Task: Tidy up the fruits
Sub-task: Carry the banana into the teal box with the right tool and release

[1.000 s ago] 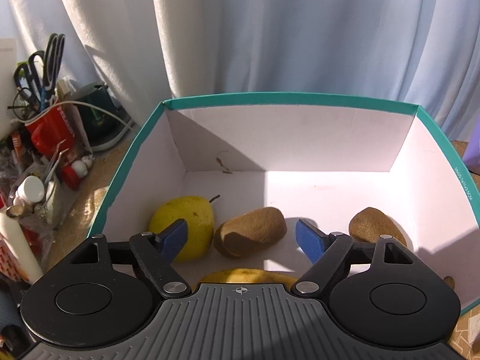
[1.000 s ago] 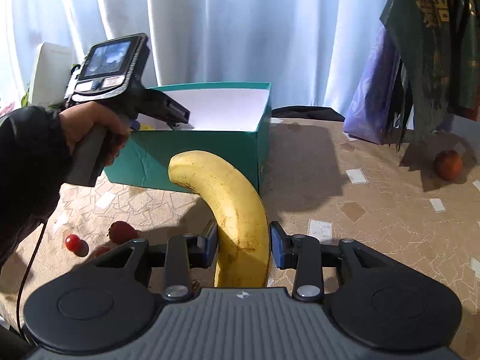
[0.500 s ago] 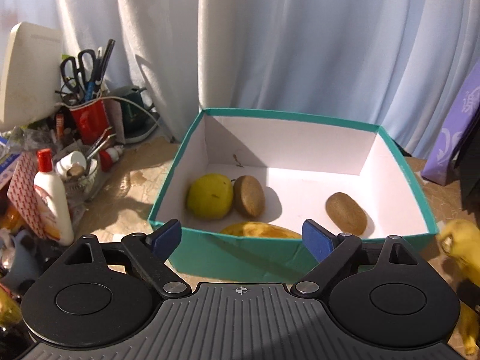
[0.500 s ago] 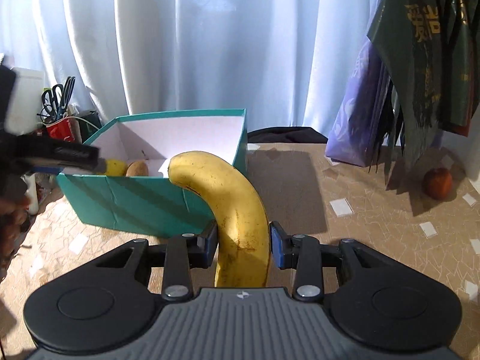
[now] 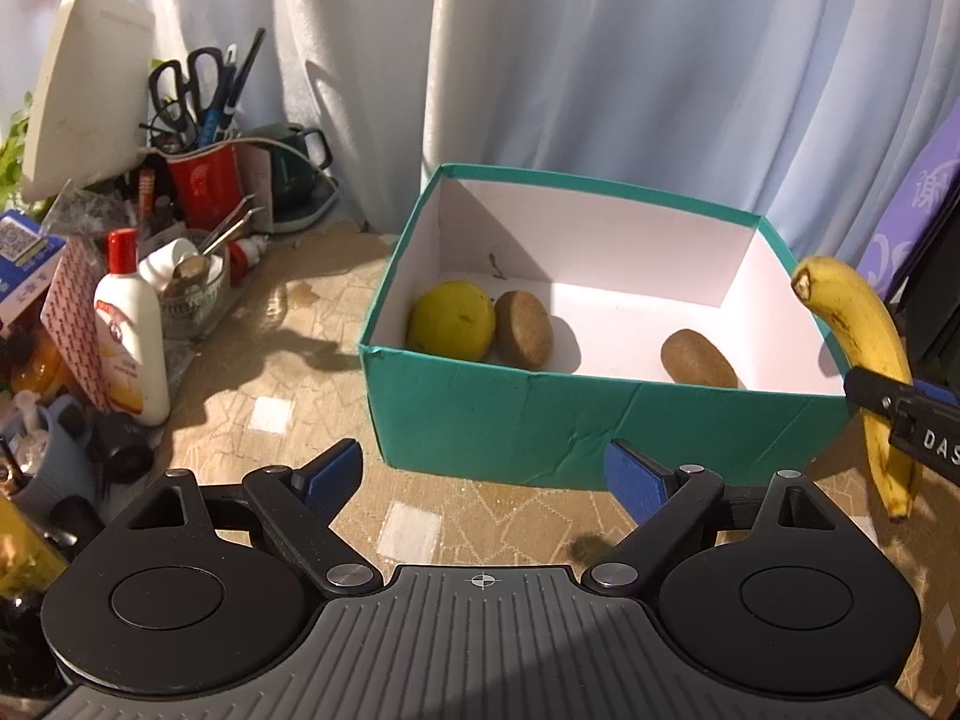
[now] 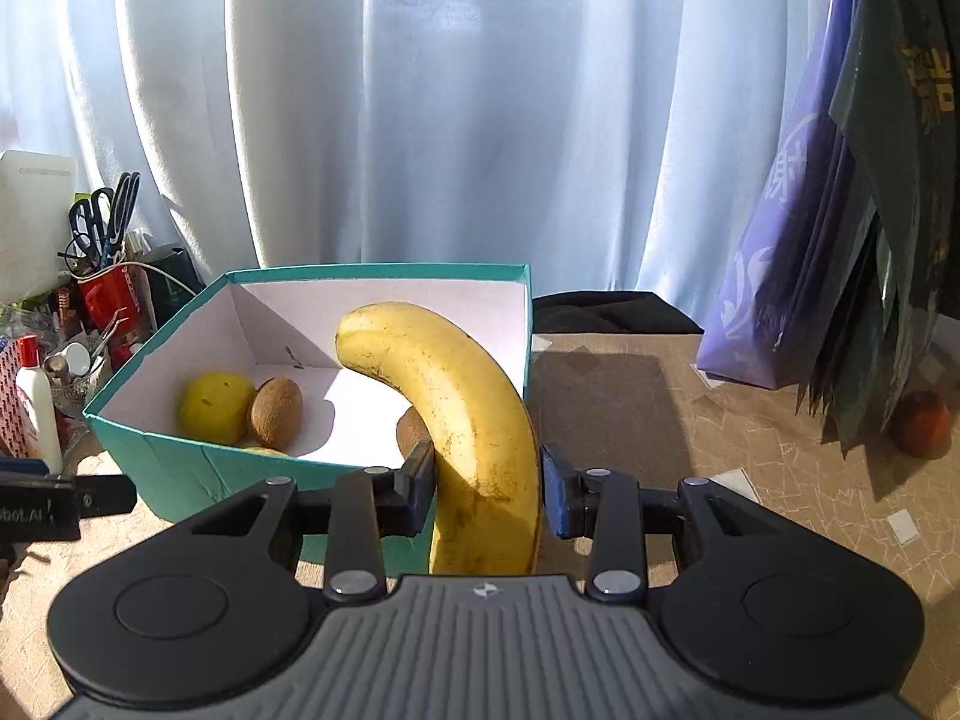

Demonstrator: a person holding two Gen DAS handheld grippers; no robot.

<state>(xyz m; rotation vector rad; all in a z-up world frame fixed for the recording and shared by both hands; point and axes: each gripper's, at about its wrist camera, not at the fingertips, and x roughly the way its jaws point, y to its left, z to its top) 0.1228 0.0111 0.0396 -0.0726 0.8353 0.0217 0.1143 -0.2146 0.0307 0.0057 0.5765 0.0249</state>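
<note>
Left wrist view: pulled back from the teal box (image 5: 576,420), which now sits whole on the table (image 5: 312,372). Left gripper (image 5: 483,471) fingers spread wide, gripping nothing. Inside the box: one yellow pear (image 5: 451,319), two kiwis (image 5: 523,328).

Right wrist view: closer to the box than a second ago. Right gripper (image 6: 487,489) fingers clamped on one banana (image 6: 462,414), held over the box's near right corner. One reddish fruit (image 6: 921,423) far right.

You get strong daylight through the pale blue pleated curtain (image 6: 456,120), glaring on its folds. Hard shadows cut across the white inside of the teal cardboard box (image 5: 600,324) and the beige patterned tabletop (image 6: 750,468). Both views stay sharp, with fisheye bending and dark corners at their edges.
</note>
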